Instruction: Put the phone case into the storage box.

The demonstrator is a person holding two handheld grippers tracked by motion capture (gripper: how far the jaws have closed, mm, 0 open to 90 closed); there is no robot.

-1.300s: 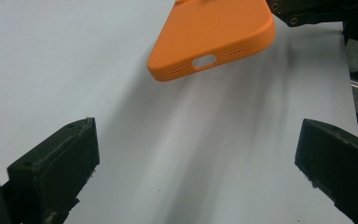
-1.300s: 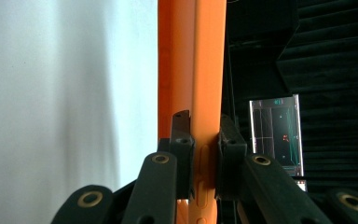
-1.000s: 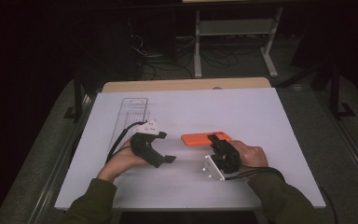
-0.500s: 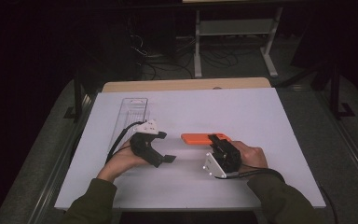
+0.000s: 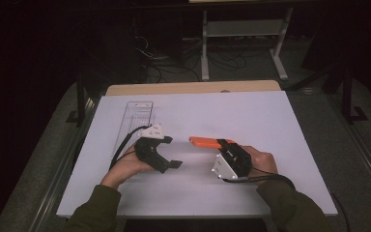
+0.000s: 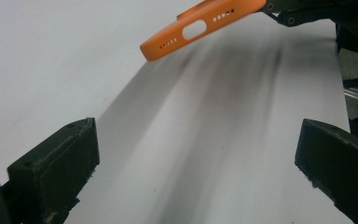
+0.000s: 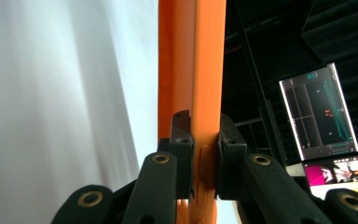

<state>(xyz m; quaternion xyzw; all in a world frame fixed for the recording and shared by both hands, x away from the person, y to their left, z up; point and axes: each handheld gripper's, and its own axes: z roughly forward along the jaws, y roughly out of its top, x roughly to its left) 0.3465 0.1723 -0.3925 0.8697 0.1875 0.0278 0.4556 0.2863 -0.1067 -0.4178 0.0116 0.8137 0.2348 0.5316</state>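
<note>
clearly held for a handover or a fitting: orange phone case (image 5: 207,141) pinched by its long edge in the right gripper (image 7: 200,140), jaws closed tight on the case wall, lifted clear of the white table top (image 5: 270,121) and turned on edge so that the port cutouts face the left gripper (image 5: 166,152). seen from the left gripper view as a slanted orange bar (image 6: 200,25) above and ahead, well apart from the jaws. left gripper spread wide, holding nothing, resting low over the board and aimed toward the case's free end, probably ready to take it. plenty of bare white surface between the two, so room to close in without snagging. clear plastic tray (image 5: 136,118) lying beyond the left hand, near the left side of the board, out of the path. near edge of the table close under both forearms, so little room to pull back.
</note>
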